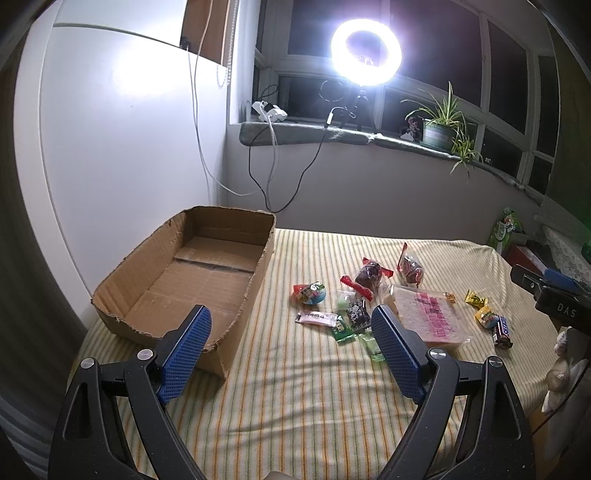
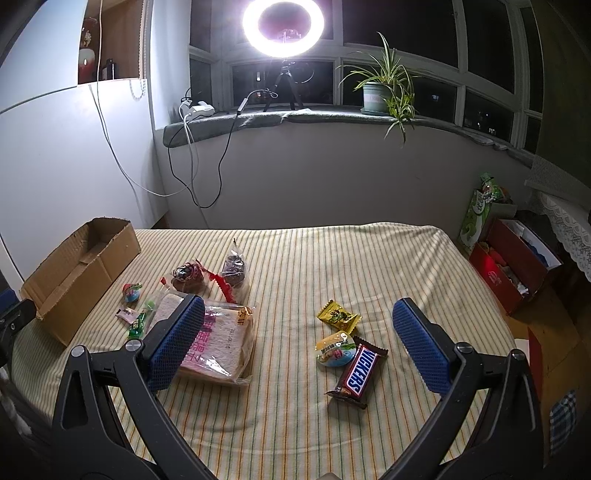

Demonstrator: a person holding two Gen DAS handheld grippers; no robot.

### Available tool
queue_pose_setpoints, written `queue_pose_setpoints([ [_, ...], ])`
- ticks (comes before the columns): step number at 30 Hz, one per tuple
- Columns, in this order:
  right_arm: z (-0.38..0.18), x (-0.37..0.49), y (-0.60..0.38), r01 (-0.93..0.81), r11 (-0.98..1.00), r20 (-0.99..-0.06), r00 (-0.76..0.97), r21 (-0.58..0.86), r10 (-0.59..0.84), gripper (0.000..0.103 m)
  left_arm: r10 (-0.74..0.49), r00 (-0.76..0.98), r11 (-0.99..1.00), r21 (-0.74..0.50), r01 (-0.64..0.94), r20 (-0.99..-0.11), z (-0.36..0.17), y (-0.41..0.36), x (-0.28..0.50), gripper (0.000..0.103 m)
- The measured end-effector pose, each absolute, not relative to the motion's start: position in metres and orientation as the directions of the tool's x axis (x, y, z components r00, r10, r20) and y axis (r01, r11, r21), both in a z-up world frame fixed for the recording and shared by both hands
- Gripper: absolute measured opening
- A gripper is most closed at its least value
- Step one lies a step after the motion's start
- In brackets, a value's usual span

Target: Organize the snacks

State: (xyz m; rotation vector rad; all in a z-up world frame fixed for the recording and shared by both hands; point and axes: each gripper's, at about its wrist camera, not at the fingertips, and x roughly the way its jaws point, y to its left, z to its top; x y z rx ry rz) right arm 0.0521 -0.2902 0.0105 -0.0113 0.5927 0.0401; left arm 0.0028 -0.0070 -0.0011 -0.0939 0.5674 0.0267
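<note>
An empty cardboard box (image 1: 192, 273) sits at the table's left; it also shows in the right wrist view (image 2: 79, 273). Snacks lie scattered on the striped cloth: a bagged bread slice (image 2: 221, 339), two wrapped dark cakes (image 2: 190, 277), a Snickers bar (image 2: 358, 371), a yellow candy (image 2: 338, 315), a round snack pack (image 2: 334, 349), and small sweets (image 1: 347, 317). My left gripper (image 1: 290, 332) is open and empty, above the cloth between the box and the sweets. My right gripper (image 2: 297, 328) is open and empty, above the cloth between the bread and the Snickers bar.
A ring light (image 2: 282, 24) and a potted plant (image 2: 380, 92) stand on the windowsill behind the table. Cables (image 2: 192, 166) hang down the wall. A red box and bags (image 2: 509, 258) stand on the floor to the right.
</note>
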Motion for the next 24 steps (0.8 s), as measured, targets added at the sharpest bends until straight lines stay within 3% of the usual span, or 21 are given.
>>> queue_pose_setpoints([
  [19,0.004,0.058,-0.292,-0.050,0.999,-0.585,0.810,0.015,0.049,0.103,-0.034,0.828,0.996,-0.090,-0.020,-0.559,-0.007,-0.012,0.010,0.088],
  [24,-0.003,0.063,-0.292,-0.074,0.997,-0.608,0.790,0.038,0.082,0.099,-0.096,0.806,0.988,-0.152,0.008,-0.584,-0.015,-0.012,0.018,0.086],
])
